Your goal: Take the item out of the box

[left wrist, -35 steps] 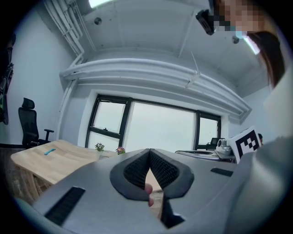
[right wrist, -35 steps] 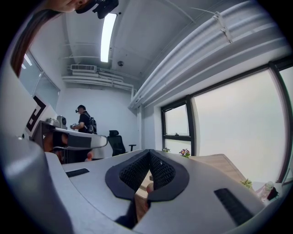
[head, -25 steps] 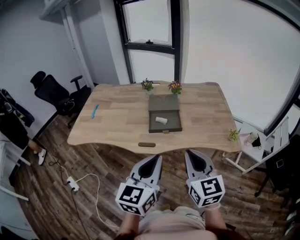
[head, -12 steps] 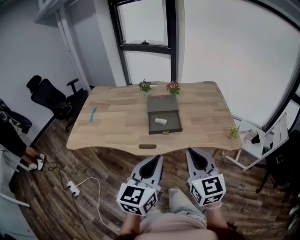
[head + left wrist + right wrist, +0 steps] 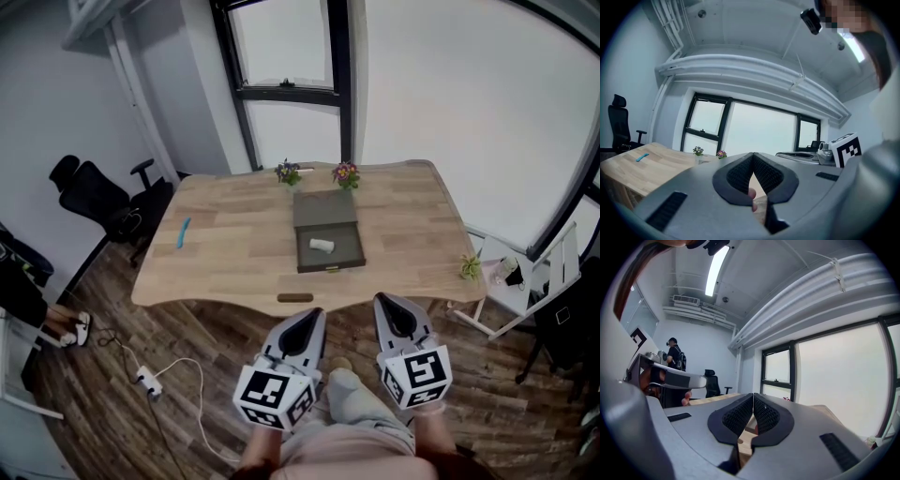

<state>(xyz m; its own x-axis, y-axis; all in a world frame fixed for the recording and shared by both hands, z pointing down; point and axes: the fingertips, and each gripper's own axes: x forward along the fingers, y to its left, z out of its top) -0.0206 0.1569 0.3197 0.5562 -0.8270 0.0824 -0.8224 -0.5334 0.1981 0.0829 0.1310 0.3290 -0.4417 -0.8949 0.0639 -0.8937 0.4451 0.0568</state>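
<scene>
An open dark grey box (image 5: 327, 244) lies on the wooden table (image 5: 234, 244), its lid folded back toward the window. Inside it rests a small white cylindrical item (image 5: 322, 245). My left gripper (image 5: 309, 317) and right gripper (image 5: 390, 304) are held side by side above the floor, short of the table's near edge, both pointing level toward the table. The jaws of both are shut with nothing between them. In the left gripper view the left gripper (image 5: 753, 155) meets tip to tip; the right gripper (image 5: 753, 395) does the same in the right gripper view.
Two small flower pots (image 5: 288, 172) (image 5: 348, 174) stand at the table's far edge. A blue pen-like object (image 5: 183, 234) lies at the left, a dark flat piece (image 5: 293, 298) at the near edge. A black office chair (image 5: 98, 197) stands left; a white rack (image 5: 525, 281) with a plant (image 5: 467, 268) right.
The view has shifted slightly toward the table, and a person's leg has come into sight under the grippers. Both grippers stay shut and side by side.
</scene>
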